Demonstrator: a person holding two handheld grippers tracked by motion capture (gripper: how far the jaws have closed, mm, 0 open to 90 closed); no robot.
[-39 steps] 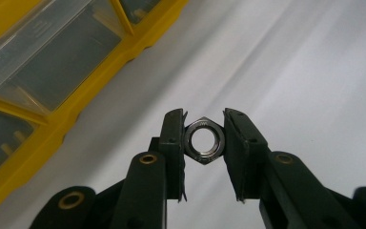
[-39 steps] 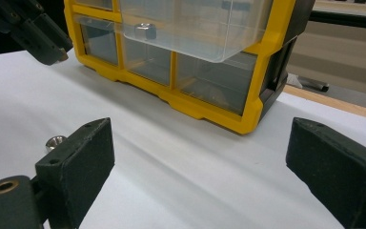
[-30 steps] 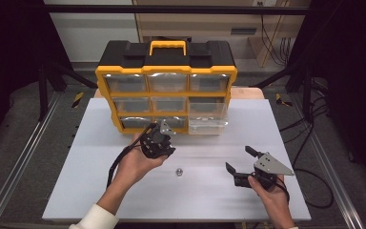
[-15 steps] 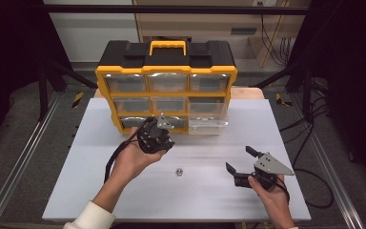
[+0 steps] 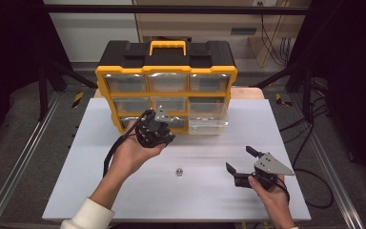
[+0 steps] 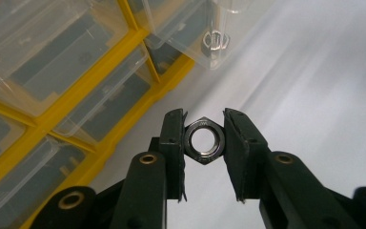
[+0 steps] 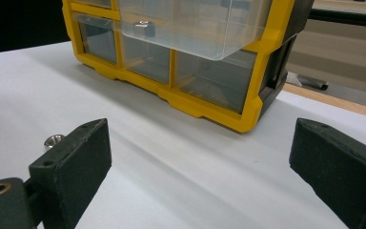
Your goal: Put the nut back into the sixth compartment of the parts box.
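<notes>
Steel hex nut (image 6: pixel 204 141) sits clamped in the left gripper (image 5: pixel 161 125), which has lifted since a sec ago toward the yellow organizer (image 5: pixel 167 76) w/ its open drawer (image 5: pixel 208 116) just ahead. Right gripper (image 5: pixel 240 160) idle, jaws apart; spare nut (image 5: pixel 178 171) on the bench (image 5: pixel 286 124) beside it. No readable labels.

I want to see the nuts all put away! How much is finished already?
Done: one nut already lies in the pulled-out drawer. In hand: the left gripper pinches a second nut near the organizer. Left: a third nut waits on the table; the right gripper is open.
</notes>
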